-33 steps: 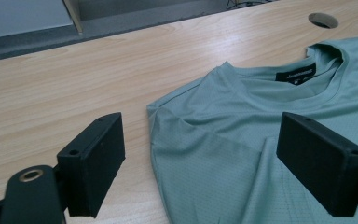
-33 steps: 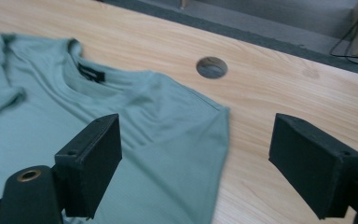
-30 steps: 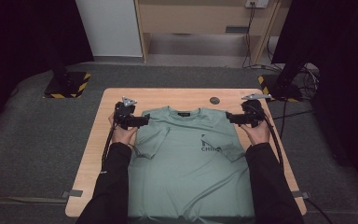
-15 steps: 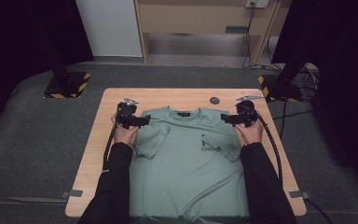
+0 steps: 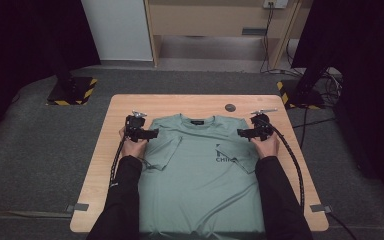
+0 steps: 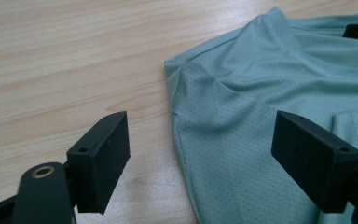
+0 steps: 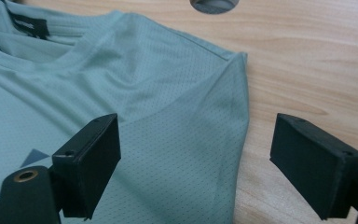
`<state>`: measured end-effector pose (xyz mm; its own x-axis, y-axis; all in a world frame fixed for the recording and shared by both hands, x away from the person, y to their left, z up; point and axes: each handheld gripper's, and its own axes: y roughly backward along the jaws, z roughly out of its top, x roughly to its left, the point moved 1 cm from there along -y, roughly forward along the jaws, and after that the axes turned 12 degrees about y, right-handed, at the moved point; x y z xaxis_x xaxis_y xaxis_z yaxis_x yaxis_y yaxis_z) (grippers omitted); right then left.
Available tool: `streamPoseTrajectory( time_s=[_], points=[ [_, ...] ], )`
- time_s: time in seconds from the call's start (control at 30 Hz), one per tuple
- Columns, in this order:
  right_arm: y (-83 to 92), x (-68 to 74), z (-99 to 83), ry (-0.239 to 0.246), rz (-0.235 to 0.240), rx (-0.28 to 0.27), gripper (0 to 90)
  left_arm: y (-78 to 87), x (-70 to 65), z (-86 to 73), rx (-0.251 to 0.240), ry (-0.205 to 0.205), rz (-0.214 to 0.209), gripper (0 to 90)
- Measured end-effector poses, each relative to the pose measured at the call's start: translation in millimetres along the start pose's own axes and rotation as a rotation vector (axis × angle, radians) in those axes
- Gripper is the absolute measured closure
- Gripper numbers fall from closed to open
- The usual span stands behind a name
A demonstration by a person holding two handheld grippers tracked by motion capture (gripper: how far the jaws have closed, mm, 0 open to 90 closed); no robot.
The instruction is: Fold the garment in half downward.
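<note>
A sage-green T-shirt (image 5: 200, 170) lies flat on the wooden table (image 5: 180, 102), collar away from me and both sleeves folded inward. My left gripper (image 5: 154, 134) is open low over the shirt's left shoulder. In the left gripper view its jaws (image 6: 205, 161) straddle the shoulder edge of the T-shirt (image 6: 270, 93), one over bare wood, one over cloth. My right gripper (image 5: 241, 132) is open at the right shoulder. In the right gripper view its jaws (image 7: 200, 163) likewise straddle the edge of the T-shirt (image 7: 158, 102). Neither pad presses on the cloth.
A round grey cable port (image 5: 230, 107) sits in the table behind the collar, also at the top of the right gripper view (image 7: 213, 4). Stand bases with yellow-black stripes (image 5: 72, 92) flank the table on the floor. Cables trail at the right (image 5: 295, 160).
Both hands have come down and inward toward the shirt's shoulders; the right gripper shifted furthest, to the left. The jaws stay wide apart and the shirt lies as before.
</note>
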<state>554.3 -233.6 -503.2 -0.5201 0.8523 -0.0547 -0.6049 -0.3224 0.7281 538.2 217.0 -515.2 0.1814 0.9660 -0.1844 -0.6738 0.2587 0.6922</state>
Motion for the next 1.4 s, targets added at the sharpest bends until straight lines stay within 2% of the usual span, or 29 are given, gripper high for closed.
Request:
streamPoseTrajectory(
  time_s=[0.3,0.5,0.57,0.7,0.87,1.0,1.23,1.33,1.4],
  points=[
    [-13.4,-0.5,-14.2,-0.004,-0.008,0.046,16.1,-10.3,4.3,-9.8,0.029,0.014,-0.001,17.8],
    [-20.1,-1.0,-18.4,-0.011,-0.022,0.060,18.4,-15.3,4.5,-14.0,0.043,0.001,0.017,18.9],
    [-21.3,-0.4,-19.5,-0.012,-0.024,0.062,19.7,-15.3,4.2,-15.2,0.030,0.001,0.023,19.9],
    [-22.4,3.2,-20.3,0.015,-0.059,0.063,22.2,-16.0,2.6,-17.1,0.014,-0.014,0.029,22.1],
    [-21.8,7.8,-22.9,0.031,-0.068,0.026,29.7,-15.6,2.8,-22.4,-0.034,-0.024,0.013,25.6],
    [-20.2,11.2,-23.6,0.041,-0.057,0.010,41.1,-13.2,-3.2,-23.3,-0.031,-0.031,0.005,38.6],
    [-19.3,22.5,-21.7,0.022,-0.031,-0.010,79.0,-10.8,-15.4,-28.0,-0.047,-0.001,0.007,63.0],
    [-19.4,24.6,-21.3,0.000,-0.033,-0.009,82.1,-10.8,-21.7,-27.2,-0.031,0.012,0.008,77.8],
    [-19.4,25.3,-20.7,-0.006,-0.036,-0.006,83.1,-10.9,-22.8,-26.7,-0.027,0.018,0.012,81.4]
  ],
)
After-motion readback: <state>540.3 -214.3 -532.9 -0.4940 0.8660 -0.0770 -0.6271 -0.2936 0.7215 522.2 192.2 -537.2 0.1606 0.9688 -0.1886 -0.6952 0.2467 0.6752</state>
